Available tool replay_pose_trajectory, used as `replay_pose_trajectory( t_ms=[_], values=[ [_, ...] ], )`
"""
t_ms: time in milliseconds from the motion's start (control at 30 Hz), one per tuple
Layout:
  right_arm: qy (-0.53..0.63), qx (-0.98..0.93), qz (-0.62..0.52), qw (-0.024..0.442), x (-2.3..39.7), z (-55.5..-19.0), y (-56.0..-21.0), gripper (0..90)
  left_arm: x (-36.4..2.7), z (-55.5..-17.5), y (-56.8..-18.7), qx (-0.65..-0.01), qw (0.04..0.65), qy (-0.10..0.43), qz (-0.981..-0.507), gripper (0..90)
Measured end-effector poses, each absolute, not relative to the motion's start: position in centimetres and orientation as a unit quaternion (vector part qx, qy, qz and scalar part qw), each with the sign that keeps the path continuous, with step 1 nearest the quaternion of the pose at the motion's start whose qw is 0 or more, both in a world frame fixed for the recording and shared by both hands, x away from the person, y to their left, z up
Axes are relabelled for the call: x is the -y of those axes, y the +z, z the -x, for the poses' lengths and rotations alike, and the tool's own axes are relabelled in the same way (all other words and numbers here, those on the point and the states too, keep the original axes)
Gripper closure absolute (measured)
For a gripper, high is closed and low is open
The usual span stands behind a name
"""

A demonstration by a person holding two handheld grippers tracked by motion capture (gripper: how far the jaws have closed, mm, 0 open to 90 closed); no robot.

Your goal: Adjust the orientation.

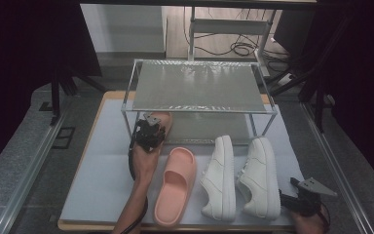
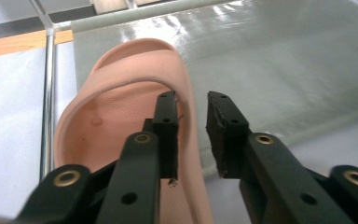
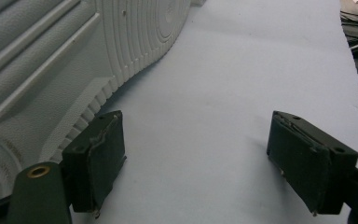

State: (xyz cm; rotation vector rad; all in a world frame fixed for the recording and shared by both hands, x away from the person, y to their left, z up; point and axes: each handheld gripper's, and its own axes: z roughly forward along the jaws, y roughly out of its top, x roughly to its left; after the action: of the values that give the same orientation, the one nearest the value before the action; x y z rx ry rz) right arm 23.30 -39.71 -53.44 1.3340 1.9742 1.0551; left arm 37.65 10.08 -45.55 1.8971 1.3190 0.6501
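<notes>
The left gripper (image 1: 152,127) is at the lower shelf of a metal-framed rack with flat grey shelves (image 1: 197,87), and it points into the rack. In the left gripper view its two black jaws stand a little apart. The side wall of a soft pink rubber slide sandal (image 2: 121,107) sits in the gap between them, right against the inner pad of the left-hand jaw. The other jaw has a gap between it and the sandal, so the grip is loose and the pads do not squeeze it. This sandal lies on the grey shelf, with its open strap arching just ahead of the jaw tips.

A second pink slide sandal (image 1: 176,185) lies on the white table mat (image 1: 97,180), just beside that hand and closer to the person.

The right gripper (image 1: 306,195) rests low at the near right corner of the mat. Its jaws (image 3: 200,158) stand wide apart with bare mat between them. A white lace-up sneaker (image 1: 259,176) lies just beside its left jaw. Another white sneaker (image 1: 220,176) lies next to that one, between it and the loose sandal.
</notes>
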Motion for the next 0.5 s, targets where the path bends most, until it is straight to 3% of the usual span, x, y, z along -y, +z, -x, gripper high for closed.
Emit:
replay_pose_trajectory(
  t_ms=[300,500],
  values=[
    [0.39,-0.73,-0.494,0.265,39.7,-23.3,-53.4,19.2,-13.6,-33.6,-46.0,-0.503,0.366,0.226,-0.75,69.8],
    [0.39,-0.73,-0.494,0.265,39.7,-23.3,-53.4,19.2,-15.9,-30.3,-47.1,-0.503,0.378,0.202,-0.75,81.9]
  ],
)
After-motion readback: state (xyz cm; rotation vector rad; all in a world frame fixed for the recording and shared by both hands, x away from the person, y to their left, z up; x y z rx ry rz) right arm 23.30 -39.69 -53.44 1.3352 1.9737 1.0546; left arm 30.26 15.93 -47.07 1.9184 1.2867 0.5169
